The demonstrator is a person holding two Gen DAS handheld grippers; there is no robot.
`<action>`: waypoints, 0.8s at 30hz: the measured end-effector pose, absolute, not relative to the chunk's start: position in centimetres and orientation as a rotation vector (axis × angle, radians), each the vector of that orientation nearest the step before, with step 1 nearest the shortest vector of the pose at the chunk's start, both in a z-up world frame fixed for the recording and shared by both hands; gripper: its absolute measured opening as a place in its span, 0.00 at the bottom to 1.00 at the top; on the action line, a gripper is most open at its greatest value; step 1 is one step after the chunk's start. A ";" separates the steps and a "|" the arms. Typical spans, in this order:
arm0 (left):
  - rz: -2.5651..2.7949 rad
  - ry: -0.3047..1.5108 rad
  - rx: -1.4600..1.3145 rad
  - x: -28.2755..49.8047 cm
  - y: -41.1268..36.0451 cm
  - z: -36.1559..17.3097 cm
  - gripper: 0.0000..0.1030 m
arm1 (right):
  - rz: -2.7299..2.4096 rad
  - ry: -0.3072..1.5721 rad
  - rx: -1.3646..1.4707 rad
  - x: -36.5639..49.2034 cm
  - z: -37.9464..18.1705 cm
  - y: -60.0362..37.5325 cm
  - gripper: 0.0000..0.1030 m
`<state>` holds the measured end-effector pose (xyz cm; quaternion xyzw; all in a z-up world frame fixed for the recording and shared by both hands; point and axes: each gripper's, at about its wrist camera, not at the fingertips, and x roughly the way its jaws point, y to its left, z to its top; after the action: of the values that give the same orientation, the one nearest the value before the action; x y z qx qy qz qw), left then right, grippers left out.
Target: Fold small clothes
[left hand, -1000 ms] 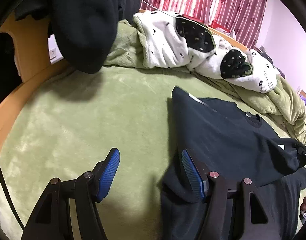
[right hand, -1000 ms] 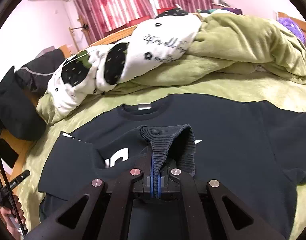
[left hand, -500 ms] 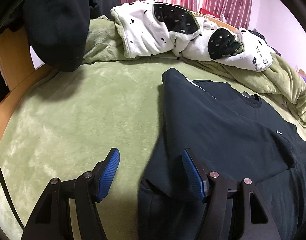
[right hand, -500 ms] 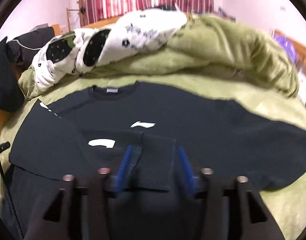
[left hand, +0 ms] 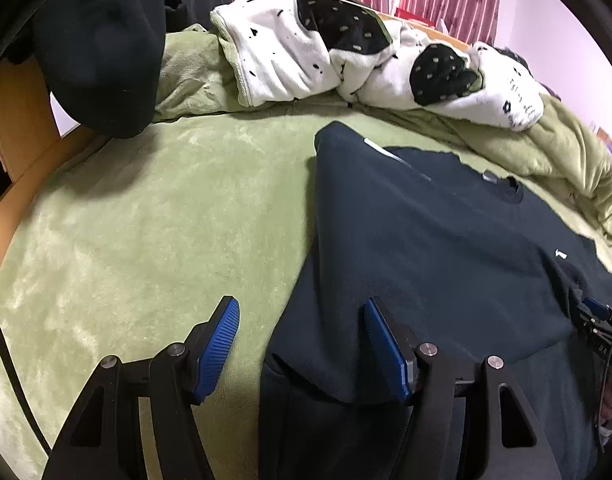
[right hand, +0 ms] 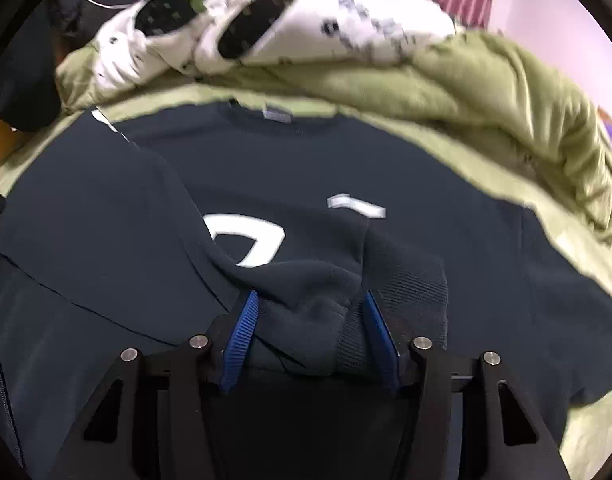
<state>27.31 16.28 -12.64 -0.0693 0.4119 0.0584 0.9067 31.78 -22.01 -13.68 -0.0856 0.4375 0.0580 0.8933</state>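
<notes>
A dark navy sweatshirt [left hand: 425,240] with white print lies flat on the green blanket [left hand: 146,220]. In the right wrist view the sweatshirt [right hand: 445,160] has one sleeve folded across its chest. The ribbed cuff [right hand: 409,292] lies bunched between the blue pads of my right gripper [right hand: 310,300], whose jaws are closing a little while still wide apart. My left gripper [left hand: 300,308] stands open over the shirt's left edge. One of its fingers is above the cloth and the other above the blanket, with nothing pinched. The right gripper [left hand: 597,312] peeks in at the left view's right edge.
A white fleece with black patches [left hand: 298,60] and a crumpled green quilt [right hand: 485,80] are piled behind the shirt. A dark garment [left hand: 98,48] hangs at the upper left over the wooden bed frame [left hand: 22,160]. Red curtains hang behind.
My right gripper let go of the ribbed cuff it held shut, and sank onto the shirt, the sleeve now resting across the chest. The left gripper drifted slightly and stayed open.
</notes>
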 end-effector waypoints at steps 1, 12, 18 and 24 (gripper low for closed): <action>0.122 0.853 -0.137 27.3 16.2 -12.8 0.61 | 0.117 0.914 -0.170 31.8 -14.0 -22.2 0.51; 0.154 0.828 -0.174 27.0 17.4 -12.4 0.61 | 0.142 0.877 -0.120 30.8 -12.6 -24.4 0.23; 0.159 0.825 -0.195 26.9 17.8 -12.5 0.61 | 0.066 0.844 -0.080 31.1 -11.6 -26.7 0.54; 0.139 0.833 -0.181 27.1 17.3 -12.6 0.61 | 0.058 0.914 -0.047 32.3 -14.1 -26.7 0.53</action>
<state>27.09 17.29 -12.65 -0.0879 0.4035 0.0673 0.9082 32.31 -26.74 -14.10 -0.0225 0.4414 0.0281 0.8966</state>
